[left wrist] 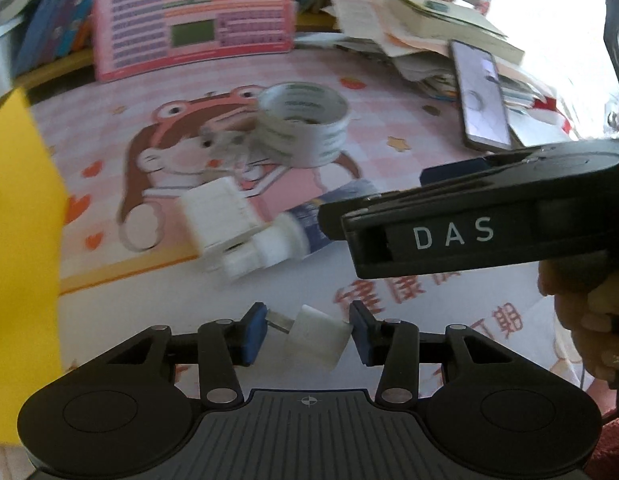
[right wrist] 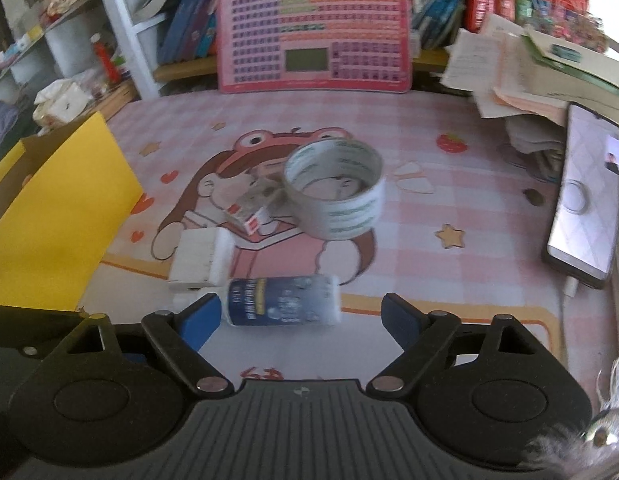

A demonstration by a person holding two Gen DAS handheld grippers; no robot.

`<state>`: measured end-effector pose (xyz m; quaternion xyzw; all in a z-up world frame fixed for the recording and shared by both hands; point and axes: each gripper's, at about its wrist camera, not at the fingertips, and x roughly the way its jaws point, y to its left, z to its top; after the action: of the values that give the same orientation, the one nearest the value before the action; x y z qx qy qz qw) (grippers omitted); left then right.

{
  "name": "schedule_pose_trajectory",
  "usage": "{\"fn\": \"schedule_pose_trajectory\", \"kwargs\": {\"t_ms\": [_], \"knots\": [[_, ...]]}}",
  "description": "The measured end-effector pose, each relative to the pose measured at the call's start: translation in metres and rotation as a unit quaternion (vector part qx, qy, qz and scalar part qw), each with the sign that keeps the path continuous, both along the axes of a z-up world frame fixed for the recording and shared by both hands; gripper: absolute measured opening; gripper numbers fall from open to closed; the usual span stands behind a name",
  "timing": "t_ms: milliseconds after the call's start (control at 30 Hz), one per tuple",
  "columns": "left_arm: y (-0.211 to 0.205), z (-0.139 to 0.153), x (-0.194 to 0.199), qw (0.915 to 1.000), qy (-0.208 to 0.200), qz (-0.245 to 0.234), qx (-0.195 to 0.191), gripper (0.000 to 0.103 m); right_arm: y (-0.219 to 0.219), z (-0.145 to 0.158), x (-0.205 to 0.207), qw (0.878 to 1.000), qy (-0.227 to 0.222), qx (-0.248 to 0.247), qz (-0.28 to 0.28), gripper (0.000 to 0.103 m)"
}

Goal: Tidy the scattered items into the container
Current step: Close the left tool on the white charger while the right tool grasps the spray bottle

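My left gripper (left wrist: 307, 330) is shut on a small white plug adapter (left wrist: 315, 338), held above the mat. A yellow cardboard box (left wrist: 21, 240) stands at the far left; it also shows in the right wrist view (right wrist: 57, 220). My right gripper (right wrist: 299, 314) is open, just above a white glue bottle with a blue label (right wrist: 283, 300), which lies on its side. The bottle (left wrist: 309, 226) and the right gripper (left wrist: 489, 216) show in the left wrist view too. A tape roll (right wrist: 335, 188), a white block (right wrist: 201, 258) and a small clear packet (right wrist: 255, 204) lie on the mat.
A phone (right wrist: 585, 196) with a lit screen lies at the right with a cable. A pile of papers and books (right wrist: 541, 72) sits at the back right. A pink chart board (right wrist: 313, 28) stands at the back. Shelves stand at the back left.
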<state>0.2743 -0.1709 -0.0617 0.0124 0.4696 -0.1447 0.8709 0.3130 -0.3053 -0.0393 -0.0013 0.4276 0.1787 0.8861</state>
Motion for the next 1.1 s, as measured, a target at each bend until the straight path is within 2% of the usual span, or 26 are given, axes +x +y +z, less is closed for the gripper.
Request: {"fn": "schedule_pose_trajectory", "kwargs": {"t_ms": [400, 500, 600, 667, 833, 967, 1100], "knots": [[0.041, 0.011, -0.025, 0.9976, -0.006, 0.068, -0.003, 0.044, 0.033, -0.013, 0.015, 0.993, -0.032, -0.069, 0.086, 0.091], [0.042, 0.014, -0.029, 0.9974, -0.010, 0.072, 0.000, 0.044, 0.037, -0.012, 0.017, 0.984, -0.041, -0.084, 0.150, 0.091], [0.040, 0.019, -0.033, 0.9973, -0.019, 0.070, 0.005, 0.044, 0.042, -0.014, 0.019, 0.968, -0.045, -0.112, 0.222, 0.090], [0.040, 0.022, -0.035, 0.9972, -0.025, 0.071, 0.002, 0.044, 0.046, -0.018, 0.019, 0.957, -0.043, -0.135, 0.252, 0.082], [0.042, 0.027, -0.039, 0.9964, -0.032, 0.079, -0.005, 0.044, 0.047, -0.024, 0.020, 0.955, -0.025, -0.152, 0.254, 0.064], [0.039, 0.032, -0.044, 0.9965, -0.040, 0.074, -0.005, 0.044, 0.046, -0.022, 0.014, 0.958, -0.005, -0.143, 0.248, 0.054], [0.037, 0.039, -0.049, 0.9964, -0.051, 0.067, -0.005, 0.044, 0.040, -0.013, -0.001, 0.960, 0.020, -0.116, 0.255, 0.052]]}}
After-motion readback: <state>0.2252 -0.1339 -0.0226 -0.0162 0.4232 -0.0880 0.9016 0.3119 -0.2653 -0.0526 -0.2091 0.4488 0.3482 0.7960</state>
